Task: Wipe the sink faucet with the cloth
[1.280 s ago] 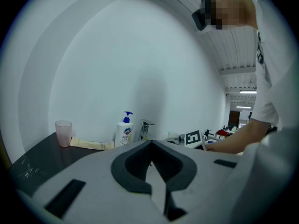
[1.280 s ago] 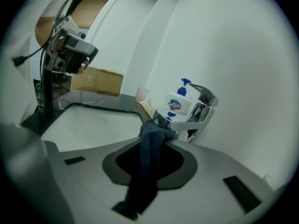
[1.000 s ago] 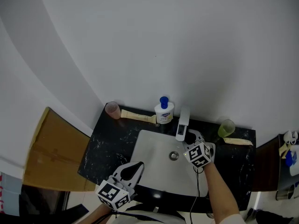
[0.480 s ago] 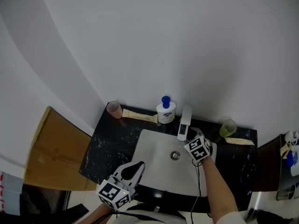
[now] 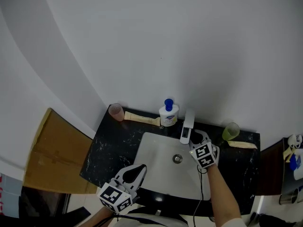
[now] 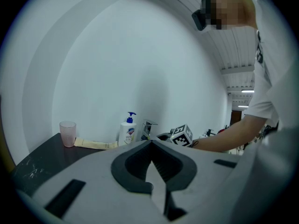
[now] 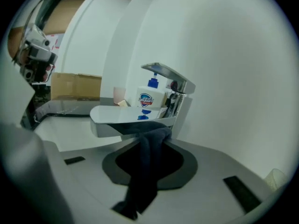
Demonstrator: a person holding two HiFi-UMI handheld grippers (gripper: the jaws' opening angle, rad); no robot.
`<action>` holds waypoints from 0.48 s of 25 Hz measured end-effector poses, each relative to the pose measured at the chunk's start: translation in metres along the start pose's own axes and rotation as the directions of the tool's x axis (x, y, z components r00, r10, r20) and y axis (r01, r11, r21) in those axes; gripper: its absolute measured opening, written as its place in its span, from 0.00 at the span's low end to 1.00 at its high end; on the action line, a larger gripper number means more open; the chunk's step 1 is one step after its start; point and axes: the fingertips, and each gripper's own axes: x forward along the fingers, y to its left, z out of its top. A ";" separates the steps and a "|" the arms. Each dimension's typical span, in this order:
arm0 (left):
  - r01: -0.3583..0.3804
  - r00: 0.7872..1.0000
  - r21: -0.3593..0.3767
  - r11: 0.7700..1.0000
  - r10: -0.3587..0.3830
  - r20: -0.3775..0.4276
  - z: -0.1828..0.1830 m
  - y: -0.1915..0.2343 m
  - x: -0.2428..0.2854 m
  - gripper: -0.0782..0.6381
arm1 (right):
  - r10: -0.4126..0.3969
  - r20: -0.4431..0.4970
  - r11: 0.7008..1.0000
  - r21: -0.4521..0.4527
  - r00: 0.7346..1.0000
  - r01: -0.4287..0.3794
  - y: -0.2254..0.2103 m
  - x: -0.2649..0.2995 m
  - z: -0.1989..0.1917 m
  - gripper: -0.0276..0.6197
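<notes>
Black stone counter (image 5: pixel 108 148) frames the white sink (image 5: pixel 150 148). At its near left corner the left gripper (image 5: pixel 138 168) hangs idle, its jaws pressed together with nothing between them. It is well apart from the faucet. Behind the basin stand a pink cup (image 5: pixel 115 111), then a soap bottle (image 5: pixel 168 113), then the faucet (image 5: pixel 187 125) itself.

The right gripper (image 5: pixel 196 138) is at the faucet's right side, clamped on the dark cloth (image 7: pixel 145 164). In the right gripper view the cloth runs up between the jaws, and its bunched top appears to press under the spout (image 7: pixel 133 116) near the upright body. Farther right sits a green cup (image 5: pixel 230 130).

The wiping stroke itself looks to be in hand, working the underside and base of the spout. Next the cloth probably needs to travel along the spout and over its top and the lever, with the grip kept firm so the fabric does not slip free.

Compared with a second ago, the right gripper has shuffled slightly around the spout and its marker cube has rolled a little. The left gripper has stayed where it was.
</notes>
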 end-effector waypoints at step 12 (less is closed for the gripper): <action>0.006 1.000 -0.001 1.000 -0.006 0.008 -0.006 0.004 -0.001 0.11 | 0.082 -0.130 0.995 0.071 0.988 -0.073 0.010 0.015 -0.024 0.16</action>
